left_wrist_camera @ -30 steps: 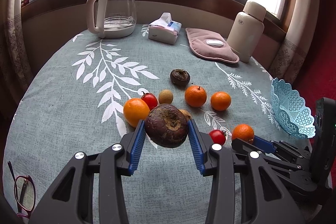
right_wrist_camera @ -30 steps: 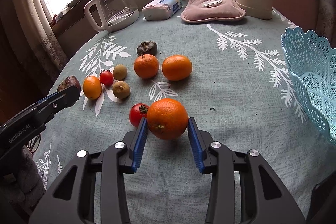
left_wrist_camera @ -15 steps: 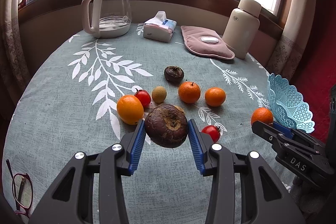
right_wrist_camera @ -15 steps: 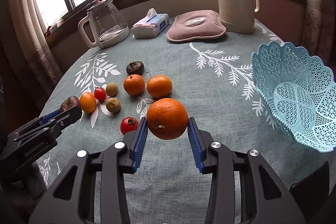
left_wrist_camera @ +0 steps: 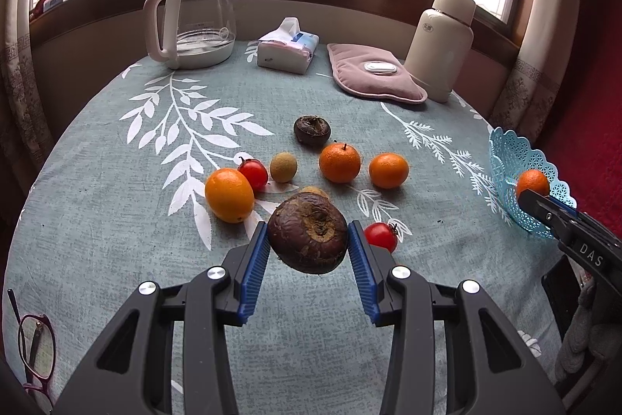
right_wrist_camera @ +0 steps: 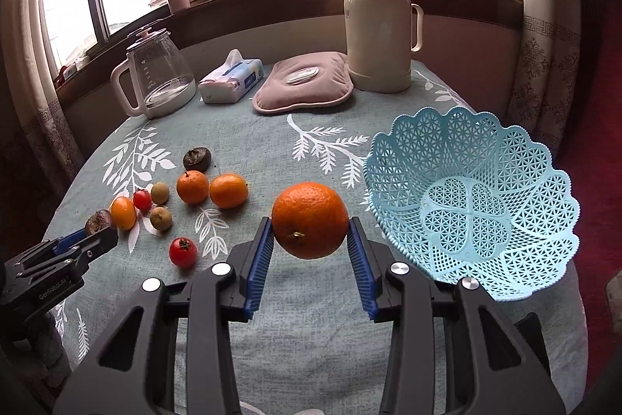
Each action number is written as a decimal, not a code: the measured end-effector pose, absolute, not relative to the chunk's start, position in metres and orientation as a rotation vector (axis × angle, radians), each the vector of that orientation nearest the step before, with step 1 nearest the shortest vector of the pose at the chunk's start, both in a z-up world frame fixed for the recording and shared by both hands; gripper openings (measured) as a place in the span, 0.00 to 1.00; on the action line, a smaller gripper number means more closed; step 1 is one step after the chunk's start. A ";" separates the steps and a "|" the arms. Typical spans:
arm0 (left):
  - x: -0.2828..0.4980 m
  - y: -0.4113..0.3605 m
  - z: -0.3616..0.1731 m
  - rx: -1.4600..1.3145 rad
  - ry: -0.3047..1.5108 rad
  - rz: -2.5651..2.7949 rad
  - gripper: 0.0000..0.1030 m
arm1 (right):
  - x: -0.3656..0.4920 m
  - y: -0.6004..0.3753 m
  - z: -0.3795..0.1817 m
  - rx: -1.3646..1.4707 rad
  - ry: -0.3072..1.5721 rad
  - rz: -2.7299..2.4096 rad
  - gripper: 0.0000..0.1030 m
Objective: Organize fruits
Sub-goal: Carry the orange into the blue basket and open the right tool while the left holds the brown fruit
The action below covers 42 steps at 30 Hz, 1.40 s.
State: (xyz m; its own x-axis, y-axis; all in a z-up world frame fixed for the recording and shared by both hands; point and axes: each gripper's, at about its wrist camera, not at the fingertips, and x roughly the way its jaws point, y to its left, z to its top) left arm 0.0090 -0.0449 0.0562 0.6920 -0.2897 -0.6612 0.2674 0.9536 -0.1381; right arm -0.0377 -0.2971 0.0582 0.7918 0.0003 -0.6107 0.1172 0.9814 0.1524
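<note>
My left gripper [left_wrist_camera: 309, 238] is shut on a dark purple-brown fruit [left_wrist_camera: 308, 237], held above the cloth near the loose fruit. My right gripper [right_wrist_camera: 310, 222] is shut on an orange [right_wrist_camera: 310, 218], lifted off the table just left of the light blue lattice basket [right_wrist_camera: 517, 158]. In the left wrist view that orange [left_wrist_camera: 532, 183] shows against the basket [left_wrist_camera: 505, 154] at the right edge. On the cloth lie several oranges [left_wrist_camera: 339, 162], two red tomatoes [left_wrist_camera: 381, 236], small brown fruits [left_wrist_camera: 283, 167] and another dark fruit [left_wrist_camera: 311, 130].
At the back of the round table stand a glass kettle [left_wrist_camera: 194, 18], a tissue pack [left_wrist_camera: 287, 47], a pink heat pad [left_wrist_camera: 373, 72] and a cream thermos [left_wrist_camera: 443, 41]. Glasses [left_wrist_camera: 37, 349] lie at the front left edge. A dark object [left_wrist_camera: 559, 286] sits by the right edge.
My right gripper has carried the orange up and to the right, from beside the tomato to the basket's side. The left gripper has barely moved with its dark fruit.
</note>
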 end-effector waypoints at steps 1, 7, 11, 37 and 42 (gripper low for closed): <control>0.009 -0.046 0.056 -0.031 0.745 -0.312 0.40 | -0.039 -0.301 0.059 0.188 0.653 -0.072 0.39; 0.007 -0.048 0.055 -0.030 0.750 -0.315 0.40 | -0.045 -0.332 0.057 0.211 0.659 -0.139 0.39; 0.006 -0.052 0.057 -0.027 0.750 -0.316 0.40 | -0.053 -0.357 0.052 0.221 0.672 -0.190 0.39; -0.008 -0.175 0.085 0.155 0.700 -0.496 0.40 | -0.091 -0.460 0.067 0.470 0.572 -0.325 0.59; -0.005 -0.209 0.082 0.176 0.719 -0.558 0.40 | -0.099 -0.472 0.080 0.512 0.502 -0.353 0.67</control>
State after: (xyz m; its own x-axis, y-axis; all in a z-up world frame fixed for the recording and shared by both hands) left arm -0.0052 -0.2094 0.0824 0.6147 -0.4230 -0.6658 0.5406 0.8406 -0.0350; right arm -0.0989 -0.4720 0.0796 0.8215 -0.1944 -0.5361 0.4384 0.8165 0.3756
